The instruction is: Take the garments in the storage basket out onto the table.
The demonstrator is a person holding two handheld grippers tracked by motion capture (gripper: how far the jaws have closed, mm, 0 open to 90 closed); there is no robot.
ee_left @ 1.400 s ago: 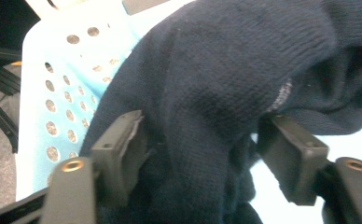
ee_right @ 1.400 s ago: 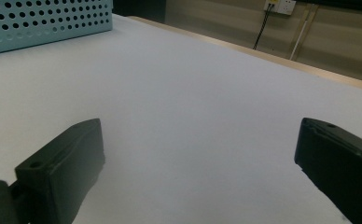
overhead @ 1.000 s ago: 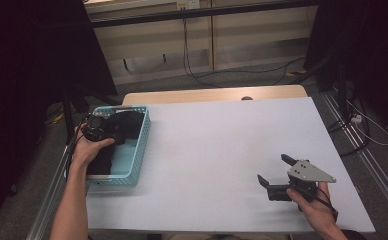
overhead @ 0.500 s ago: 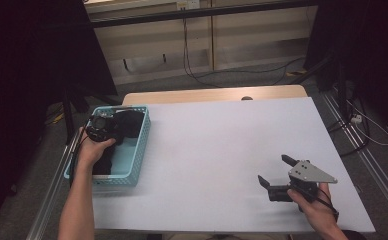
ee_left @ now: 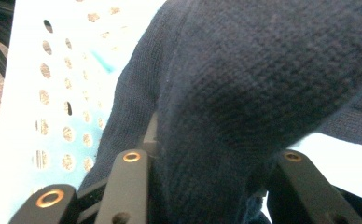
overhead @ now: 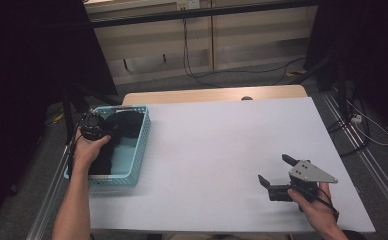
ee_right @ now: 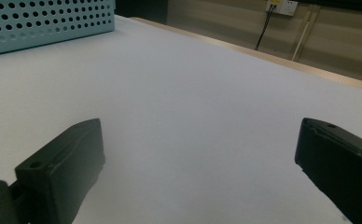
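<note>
In basket (overhead: 143, 134), garment (ee_left: 244, 93) (dark) gripped.

Looking down and forward from above the person's side, well back, taking in the whole white table (overhead: 222, 150), the pale blue basket (overhead: 141, 145) at its left and the floor beyond. Riding on the left gripper (ee_left: 207, 186), pointing into that basket, pressed right up against dark knitted cloth (ee_left: 263, 84). Riding on the right gripper (ee_right: 198, 154), low over the tabletop, facing level across it to the perforated basket wall, shared with both other views.
</note>
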